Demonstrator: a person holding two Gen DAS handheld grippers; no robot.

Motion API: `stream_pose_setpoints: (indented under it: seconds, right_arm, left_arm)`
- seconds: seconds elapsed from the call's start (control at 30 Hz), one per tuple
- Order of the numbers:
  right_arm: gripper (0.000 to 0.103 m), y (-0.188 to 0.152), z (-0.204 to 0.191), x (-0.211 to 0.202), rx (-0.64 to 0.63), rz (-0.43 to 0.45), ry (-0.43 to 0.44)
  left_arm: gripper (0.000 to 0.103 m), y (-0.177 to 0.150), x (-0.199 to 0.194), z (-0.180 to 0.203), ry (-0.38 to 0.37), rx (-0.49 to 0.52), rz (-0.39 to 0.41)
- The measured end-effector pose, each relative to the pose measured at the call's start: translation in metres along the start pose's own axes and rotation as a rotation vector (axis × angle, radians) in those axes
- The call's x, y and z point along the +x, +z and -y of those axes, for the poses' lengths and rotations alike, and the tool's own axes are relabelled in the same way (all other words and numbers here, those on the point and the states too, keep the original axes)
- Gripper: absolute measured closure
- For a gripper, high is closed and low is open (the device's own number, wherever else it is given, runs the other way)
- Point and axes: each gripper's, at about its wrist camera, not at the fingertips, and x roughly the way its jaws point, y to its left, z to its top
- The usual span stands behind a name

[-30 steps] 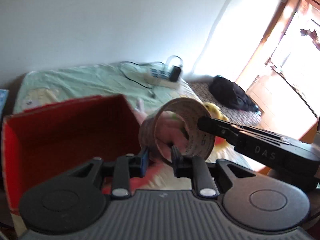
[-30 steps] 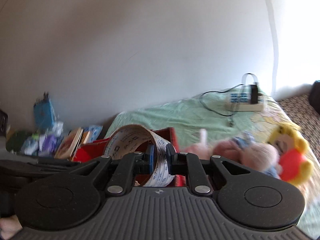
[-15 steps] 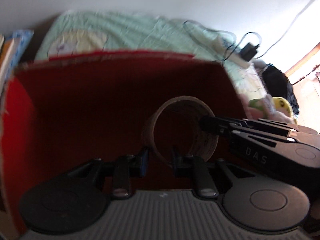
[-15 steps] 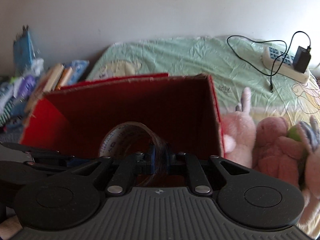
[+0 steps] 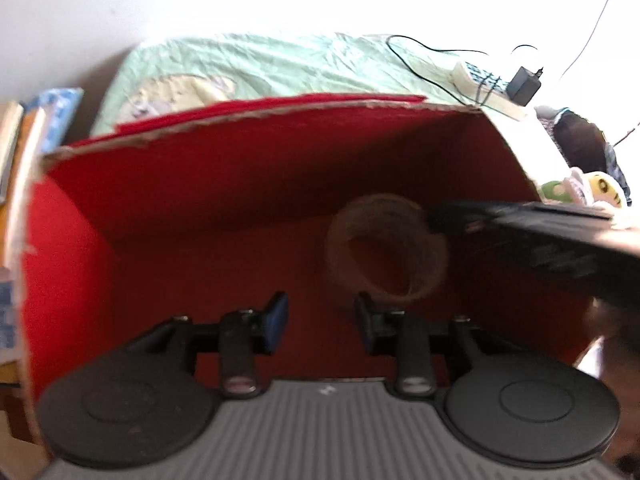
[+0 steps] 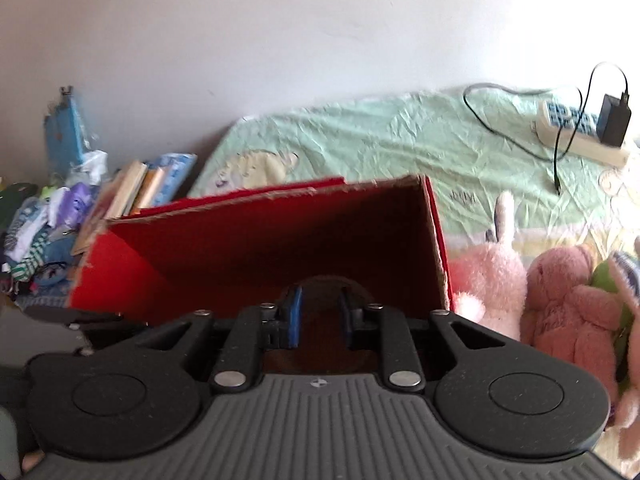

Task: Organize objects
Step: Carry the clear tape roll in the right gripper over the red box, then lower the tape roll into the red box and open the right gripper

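Note:
A brown tape roll (image 5: 386,248), blurred, lies inside the red cardboard box (image 5: 240,168). My left gripper (image 5: 320,314) is low in the box with its jaws opening. Nothing sits between its pads, and the roll is just beyond its right finger (image 5: 366,316). The right gripper (image 5: 436,218) reaches in from the right, with its tip at the roll's upper right rim. In the right wrist view the right gripper (image 6: 320,304) has its jaws opening too, over the box (image 6: 248,232). A dark arc of the roll (image 6: 328,279) shows just past its fingertips, and the gap between the pads looks free.
The box stands on a bed with a pale green sheet (image 6: 380,148). Pink plush toys (image 6: 496,284) lie right of the box. A power strip with a charger and cable (image 6: 580,128) is at the far right. Books (image 6: 136,188) and clutter sit left of the box.
Both grippers went down into the red box with the tape roll. Their jaws, shut on the roll's wall before, have now parted and the roll is loose.

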Motion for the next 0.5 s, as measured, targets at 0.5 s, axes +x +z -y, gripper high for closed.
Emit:
stream_pose_setpoints:
  seconds: [0.5]
  right_arm:
    - [0.08,-0.005,-0.031,0.057,-0.035,-0.283,-0.045]
  left_arm:
    - [0.058,-0.017,-0.024,-0.046,0.11,0.041,0.047]
